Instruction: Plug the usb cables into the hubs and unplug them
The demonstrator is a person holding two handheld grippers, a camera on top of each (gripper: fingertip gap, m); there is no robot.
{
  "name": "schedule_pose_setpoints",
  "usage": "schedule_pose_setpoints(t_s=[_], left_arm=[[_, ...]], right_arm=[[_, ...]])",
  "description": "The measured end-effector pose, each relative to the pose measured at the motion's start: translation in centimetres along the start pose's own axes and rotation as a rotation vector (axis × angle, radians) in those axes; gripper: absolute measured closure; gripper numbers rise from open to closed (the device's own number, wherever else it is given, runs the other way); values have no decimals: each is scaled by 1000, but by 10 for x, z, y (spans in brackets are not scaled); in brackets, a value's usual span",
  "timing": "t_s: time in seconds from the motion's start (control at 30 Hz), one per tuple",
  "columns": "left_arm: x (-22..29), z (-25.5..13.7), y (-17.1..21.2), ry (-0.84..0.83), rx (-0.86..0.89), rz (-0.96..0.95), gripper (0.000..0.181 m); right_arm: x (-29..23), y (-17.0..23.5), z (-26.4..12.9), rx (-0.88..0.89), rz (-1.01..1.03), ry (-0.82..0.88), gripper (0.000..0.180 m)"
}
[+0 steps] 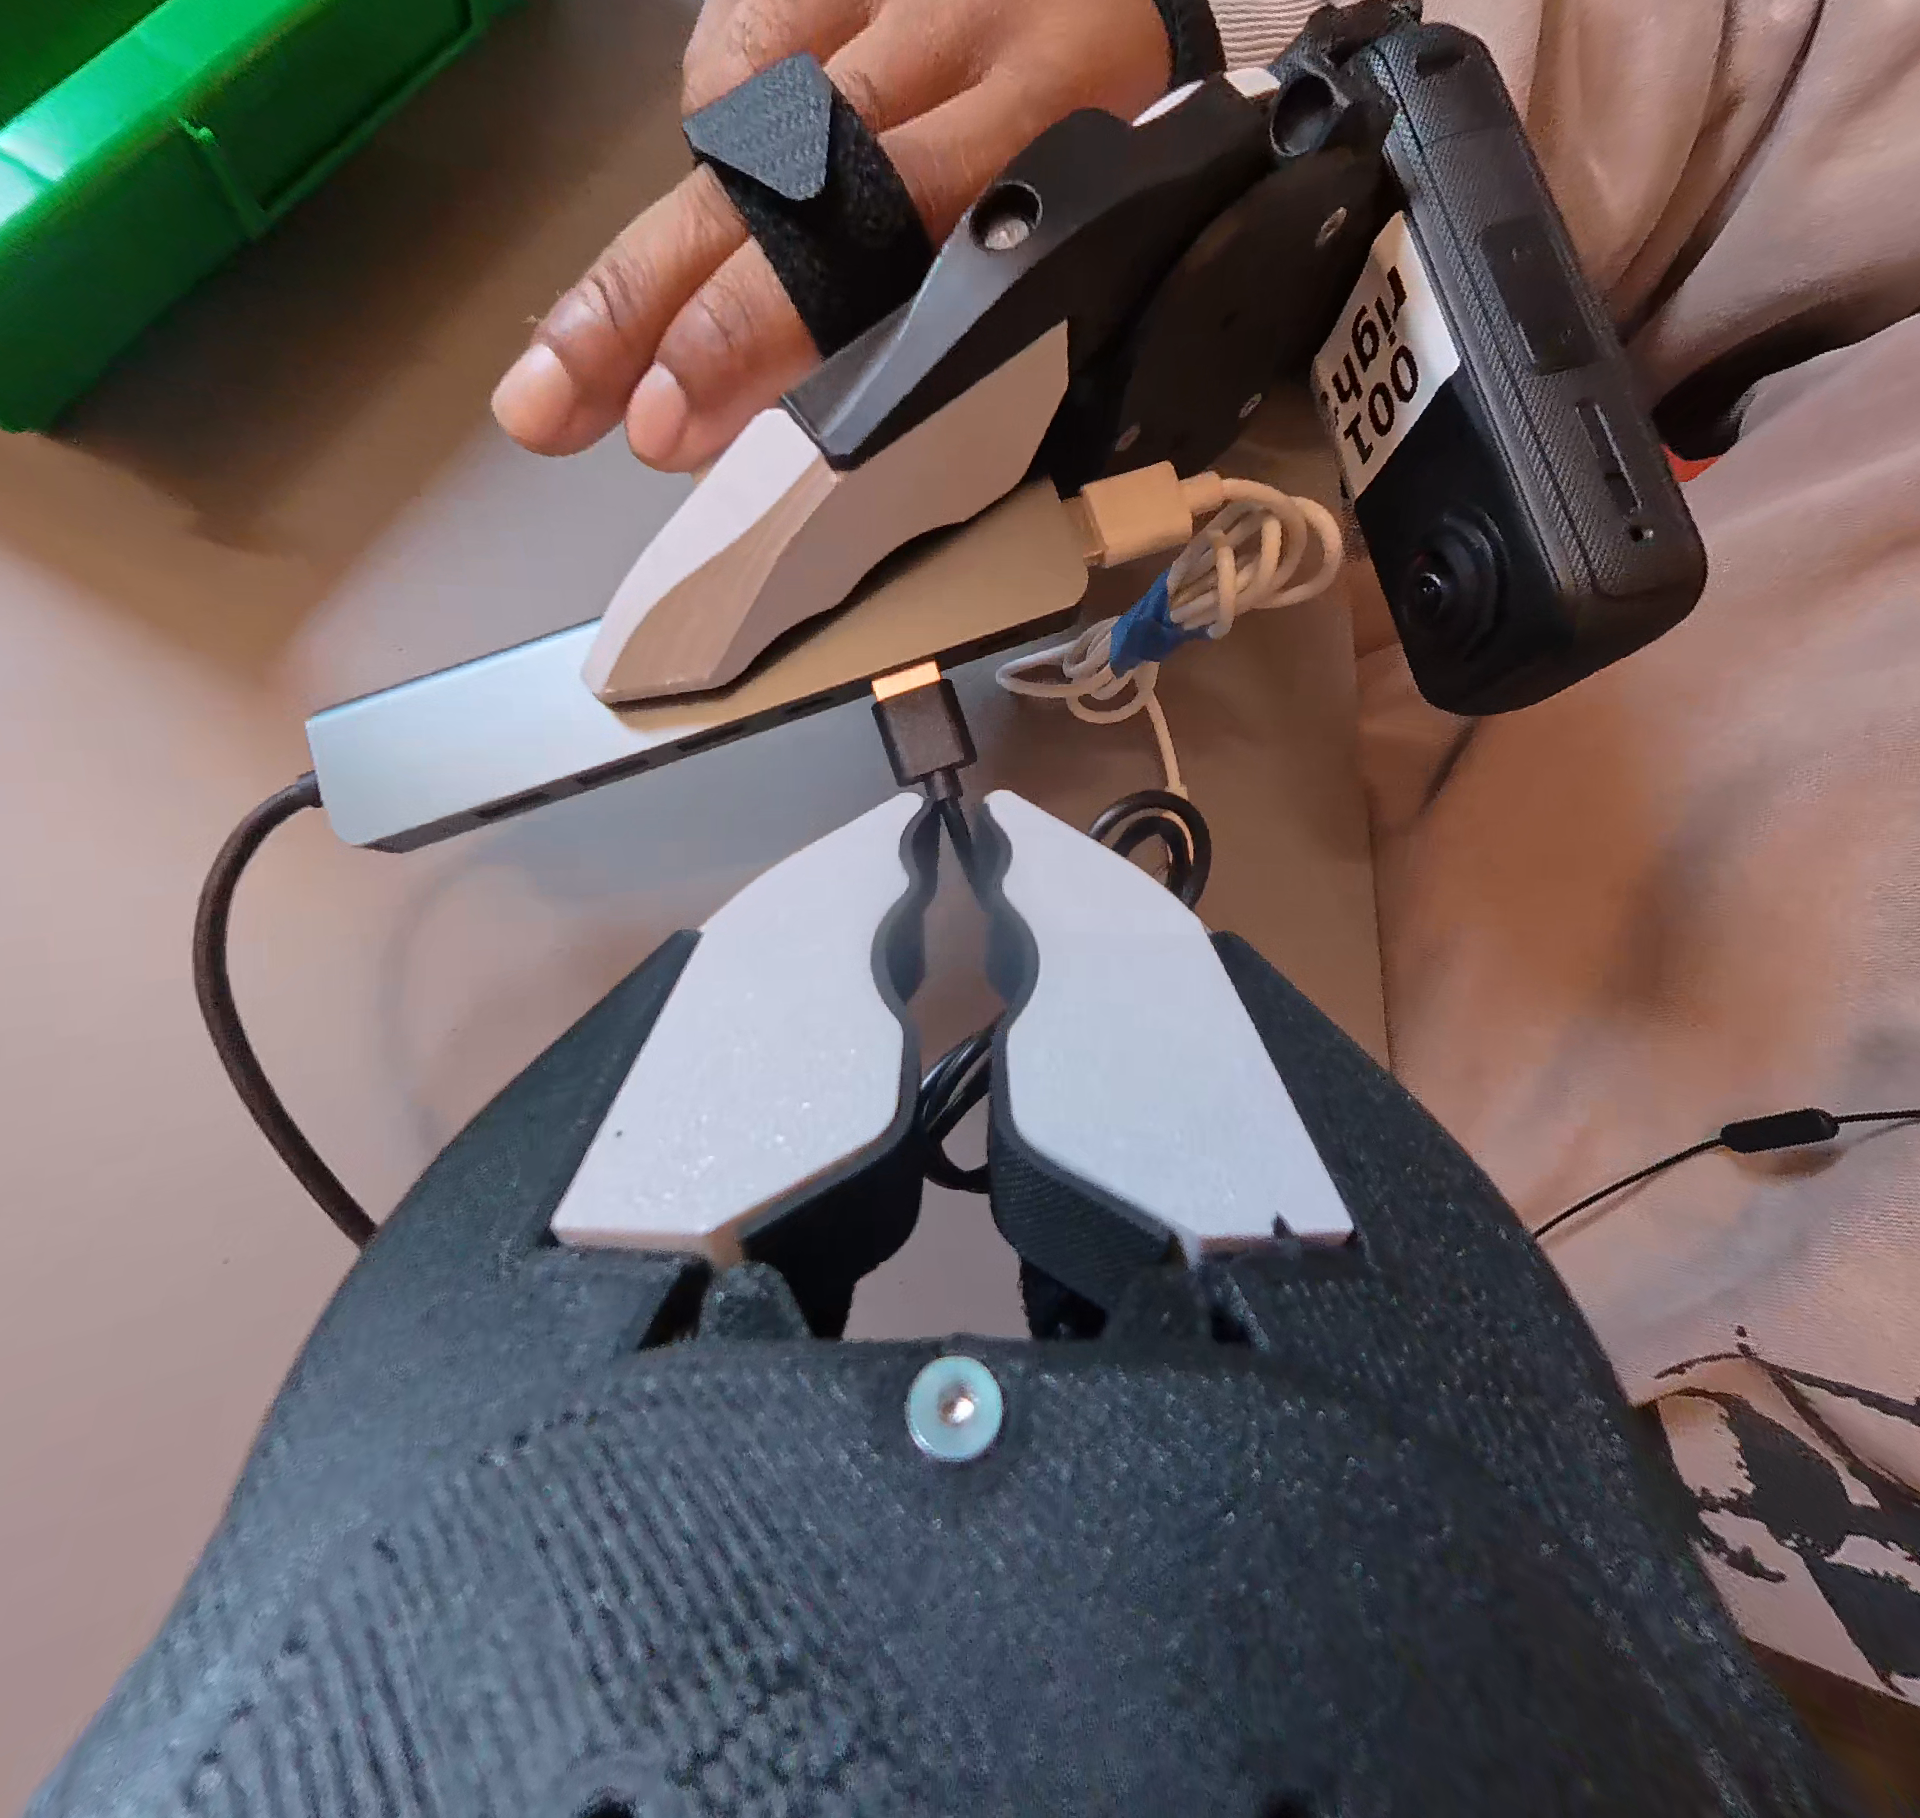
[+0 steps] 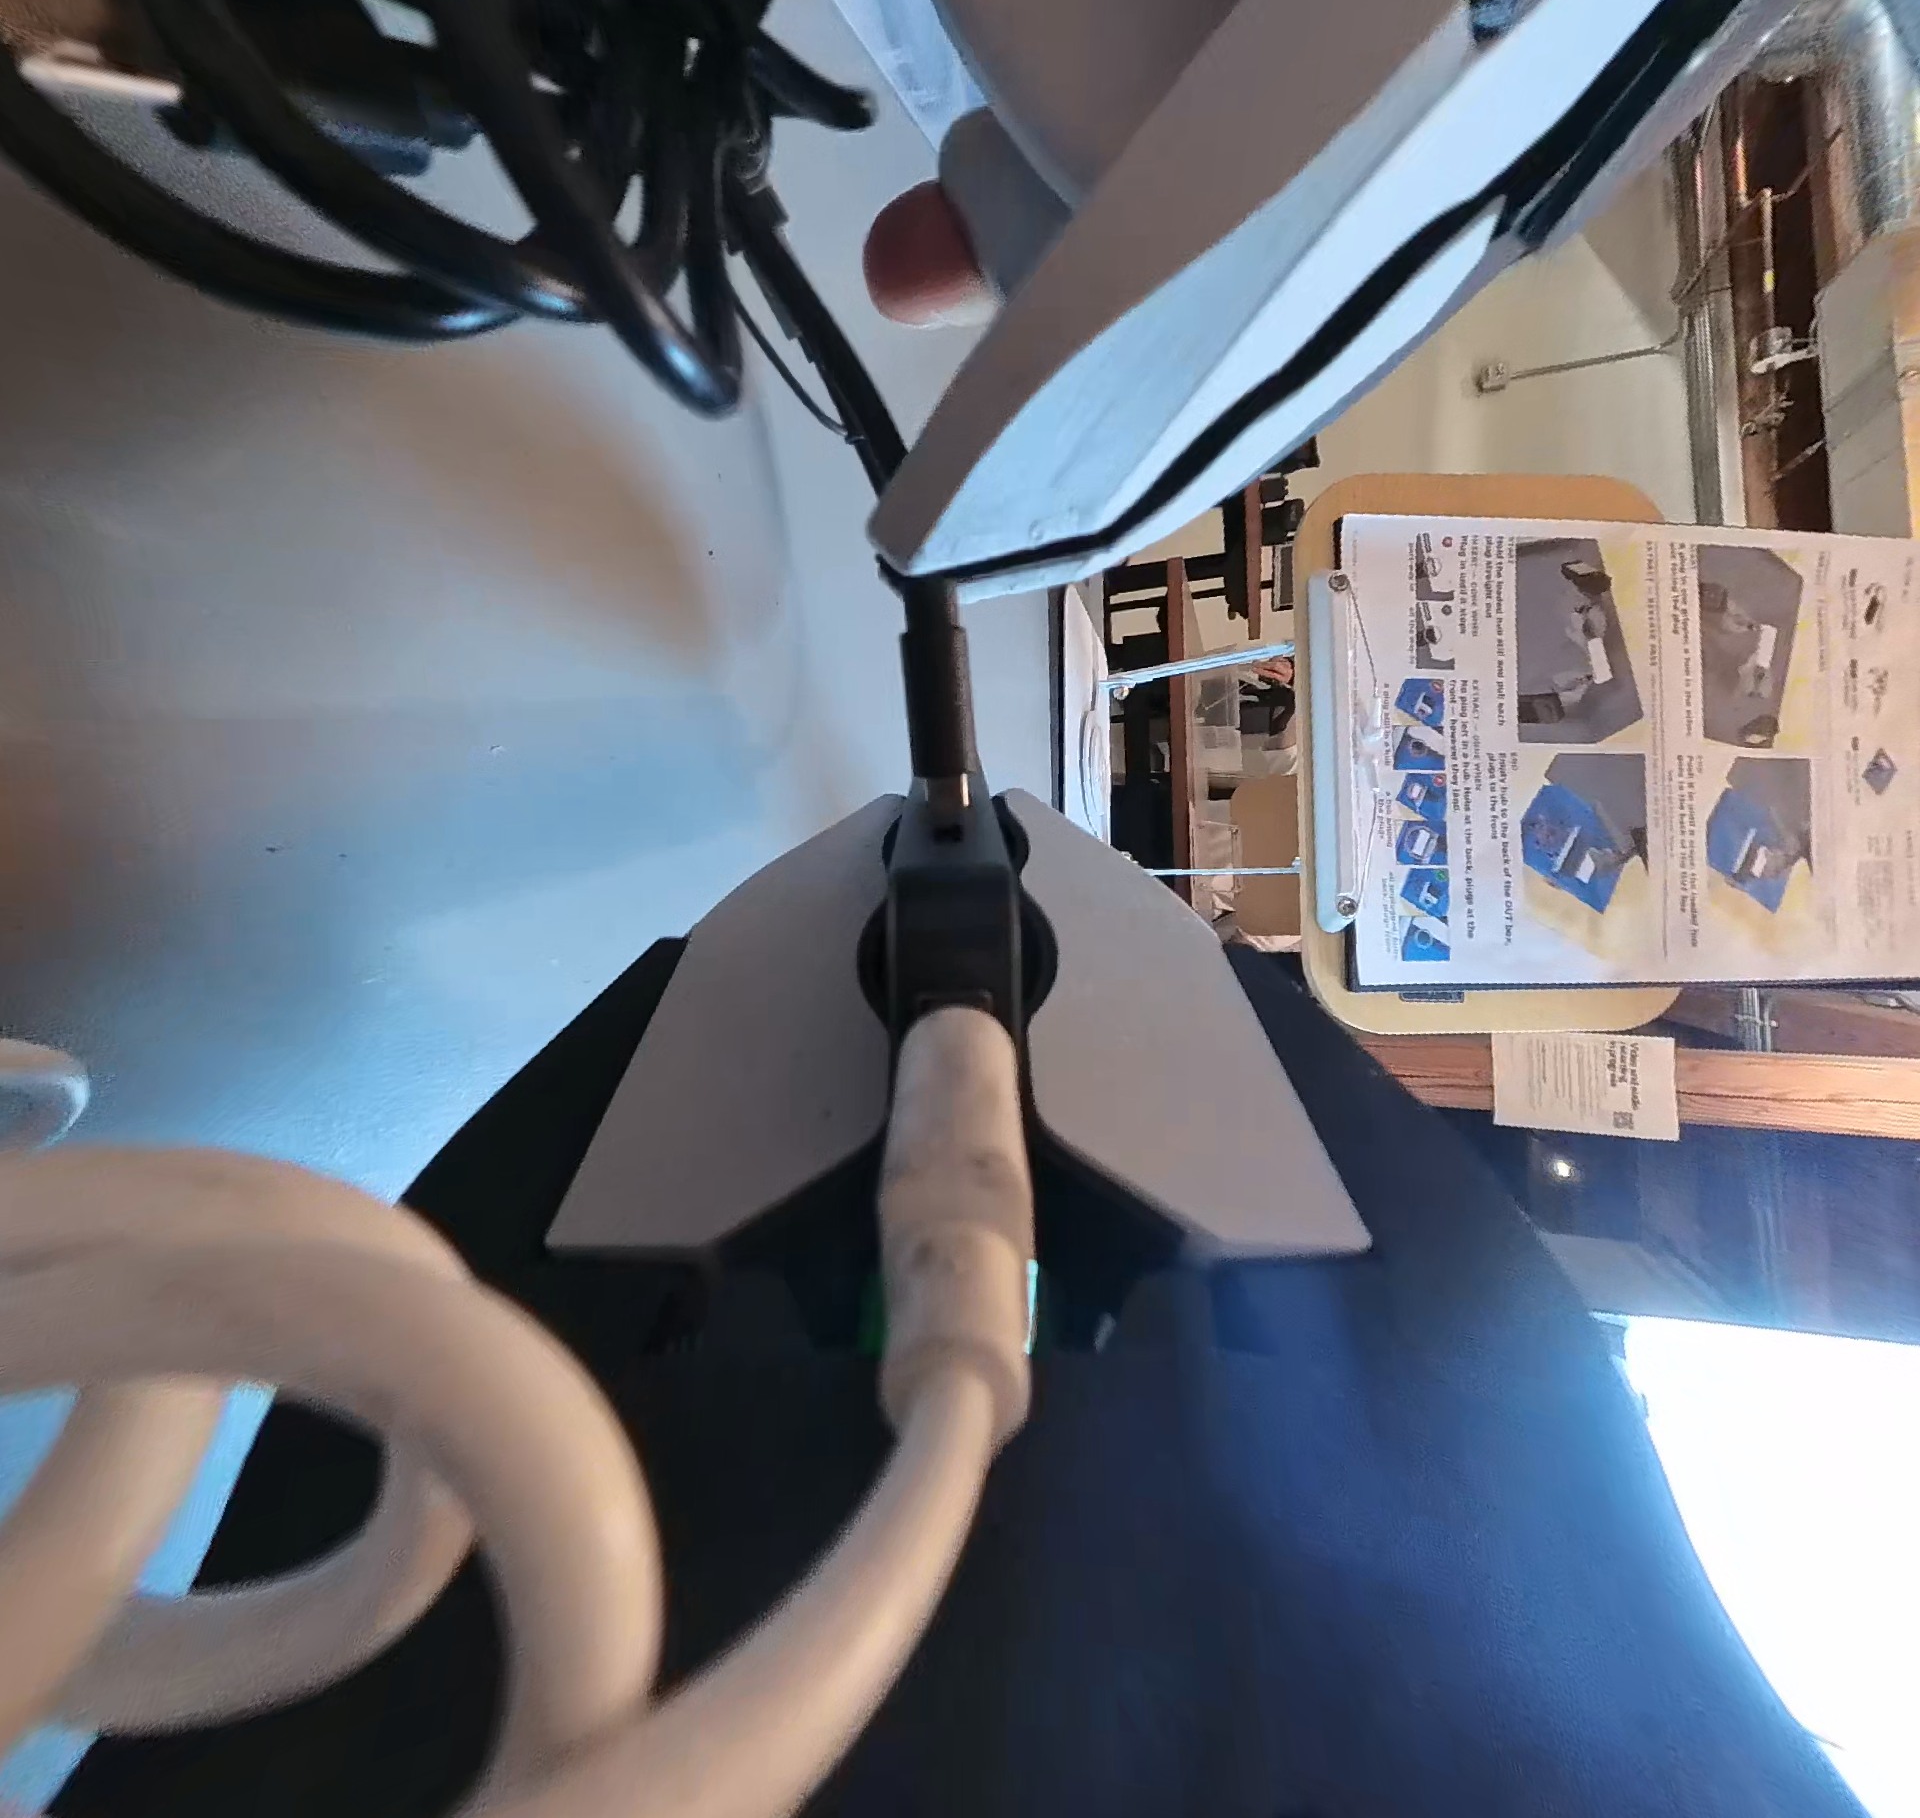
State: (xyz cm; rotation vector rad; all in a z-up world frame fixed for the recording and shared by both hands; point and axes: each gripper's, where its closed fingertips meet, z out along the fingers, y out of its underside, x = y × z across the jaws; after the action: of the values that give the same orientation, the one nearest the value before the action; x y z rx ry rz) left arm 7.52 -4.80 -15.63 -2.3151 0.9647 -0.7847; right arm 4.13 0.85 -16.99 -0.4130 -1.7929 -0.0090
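Grey aluminium, the long slim USB hub (image 1: pixel 582 740) is held off the beige surface (image 1: pixel 312 542), clamped flat between the pale fingers of the right gripper (image 1: pixel 665 667), which a person's hand (image 1: pixel 831 158) works through a black finger strap. A white USB plug (image 1: pixel 1132 516) with its bundled white cable (image 1: pixel 1226 573) sits in the hub's end. On the hub's long side, a black USB plug (image 1: pixel 920 734) is partly in a port, a strip of its metal tip showing. The left gripper (image 1: pixel 951 818) is clenched on the thin black cable (image 1: pixel 951 812) just behind that plug. From the right wrist view, the hub's end (image 2: pixel 951 911) sits squeezed between the right gripper's fingers (image 2: pixel 769 1020). A green plastic bin (image 1: pixel 187 137) lies well apart.
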Motion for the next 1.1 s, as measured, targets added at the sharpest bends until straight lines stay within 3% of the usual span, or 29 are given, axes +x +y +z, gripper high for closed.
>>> schedule_pose_setpoints(t_s=[0.03, 0.43, 0.6, 0.7, 0.8, 0.93, 1.03, 1.07, 1.1], left_arm=[[1, -1, -1, -11, 6, 9, 170], [7, 6, 6, -16, 25, 73, 177], [10, -21, -23, -53, 256, 147, 164], [-6, -55, -30, -190, 397, 221, 162], [-42, -80, -18, -439, 415, 287, 161], [-52, -64, -2, -592, 334, 479, 149], [-46, -38, 3, -606, 234, 589, 162], [-43, -31, 6, -581, 202, 610, 180], [-37, -26, 7, -538, 200, 617, 180]], right_arm=[[2, 1, 0, -3, -1, 8, 166], [-8, -9, -3, 41, -17, -24, 168], [15, -7, -10, 91, 121, 27, 167], [27, -6, -17, 135, 213, 50, 167], [28, -8, -22, 214, 359, 8, 167], [27, -31, -25, 357, 538, -96, 167], [23, -40, -24, 399, 628, -163, 168], [22, -40, -23, 407, 656, -179, 167], [22, -39, -23, 410, 695, -197, 167]])
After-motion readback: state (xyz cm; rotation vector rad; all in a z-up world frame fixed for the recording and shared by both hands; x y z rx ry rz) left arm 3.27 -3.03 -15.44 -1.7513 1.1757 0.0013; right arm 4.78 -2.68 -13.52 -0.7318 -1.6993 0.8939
